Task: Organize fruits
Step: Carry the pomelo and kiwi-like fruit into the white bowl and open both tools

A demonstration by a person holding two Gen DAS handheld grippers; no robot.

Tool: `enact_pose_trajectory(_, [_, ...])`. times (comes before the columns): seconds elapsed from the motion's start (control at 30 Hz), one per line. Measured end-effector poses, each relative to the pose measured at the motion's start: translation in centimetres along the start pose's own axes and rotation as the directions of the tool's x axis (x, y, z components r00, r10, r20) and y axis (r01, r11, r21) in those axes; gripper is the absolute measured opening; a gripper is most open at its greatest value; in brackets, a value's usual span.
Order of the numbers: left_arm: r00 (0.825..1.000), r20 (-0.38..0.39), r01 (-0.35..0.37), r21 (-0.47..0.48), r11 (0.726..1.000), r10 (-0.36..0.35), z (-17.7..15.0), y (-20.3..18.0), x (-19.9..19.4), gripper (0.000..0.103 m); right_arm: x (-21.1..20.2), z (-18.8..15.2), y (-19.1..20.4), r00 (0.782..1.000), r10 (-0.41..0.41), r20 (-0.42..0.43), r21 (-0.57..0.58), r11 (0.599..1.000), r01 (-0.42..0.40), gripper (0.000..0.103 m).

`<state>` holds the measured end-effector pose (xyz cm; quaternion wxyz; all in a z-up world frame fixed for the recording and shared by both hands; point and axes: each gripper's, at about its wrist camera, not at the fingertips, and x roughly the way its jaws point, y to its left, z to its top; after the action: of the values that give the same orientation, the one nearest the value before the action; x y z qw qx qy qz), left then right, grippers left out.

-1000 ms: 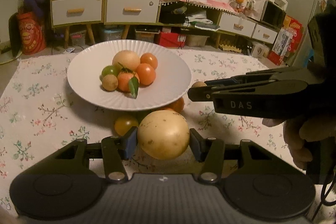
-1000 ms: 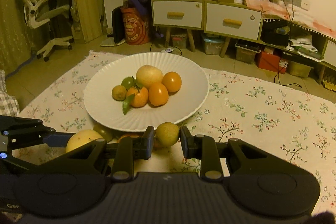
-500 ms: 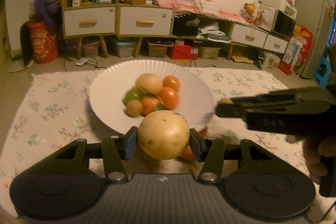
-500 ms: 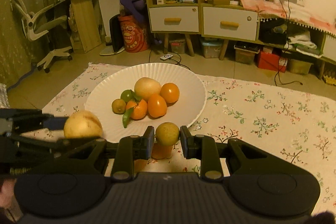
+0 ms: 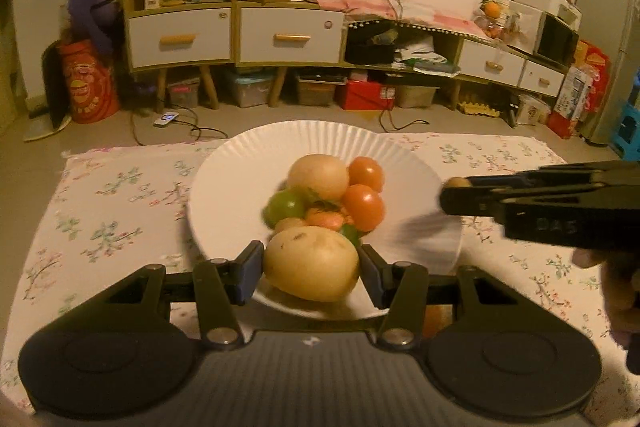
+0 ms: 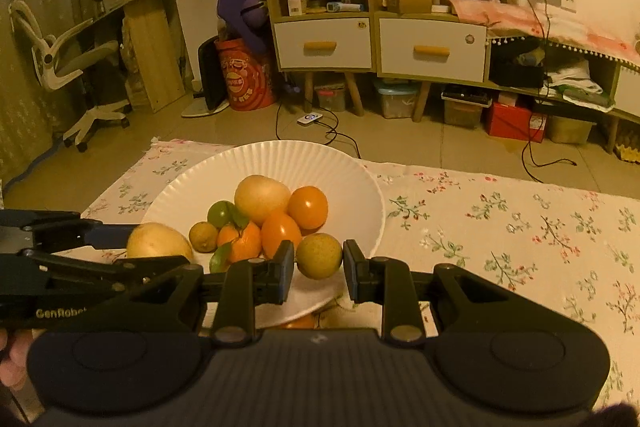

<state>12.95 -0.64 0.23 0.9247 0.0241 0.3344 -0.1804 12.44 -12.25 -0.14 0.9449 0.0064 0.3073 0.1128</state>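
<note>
A floral cloth (image 6: 500, 227) is spread over the surface, and a white fluted plate (image 6: 320, 163) is set on it. The plate's near edge is raised off the cloth, and an orange fruit (image 6: 298, 323) is partly seen beneath that edge.

The left gripper (image 5: 311, 269) is clenched on a large pale yellow fruit (image 5: 311, 267), which is pinched between the blue-padded fingers (image 5: 250, 273) and held above the near part of the plate. In the right wrist view, the same fruit (image 6: 159, 241) is seen at the plate's left edge, gripped from the side.

The right gripper (image 6: 319, 263) is closed on a small brownish-green fruit (image 6: 319, 255), held above the near rim of the plate, just in front of the pile. From the left wrist view, only a sliver of this fruit (image 5: 456, 182) is visible at the tip of the right gripper, over the plate's right side.

A heap of fruit is gathered in the plate's middle: a pale round fruit (image 6: 262, 199) at the back, two orange-red tomatoes (image 6: 308, 207) to its right and front, a leafy tangerine (image 6: 240, 241) in front, a green fruit (image 6: 220, 213) on the left, and a small brownish fruit (image 6: 203, 235) at the near left. All are packed together, touching.
</note>
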Motion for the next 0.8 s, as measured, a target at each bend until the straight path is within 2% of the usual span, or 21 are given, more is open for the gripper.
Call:
enact_pose_trajectory(0.23, [1.0, 0.003, 0.013, 0.009, 1.0, -0.013, 0.4, -0.4, 1.3, 0.054, 1.5, 0.2, 0.5, 1.0, 0.003, -0.017, -0.043, 0.999, -0.003, 0.024])
enact_pose_trajectory(0.8, [0.999, 0.029, 0.024, -0.001, 1.0, -0.024, 0.5, -0.3, 1.8, 0.054, 2.2, 0.1, 0.3, 0.999, 0.002, -0.036, -0.041, 0.999, -0.004, 0.026])
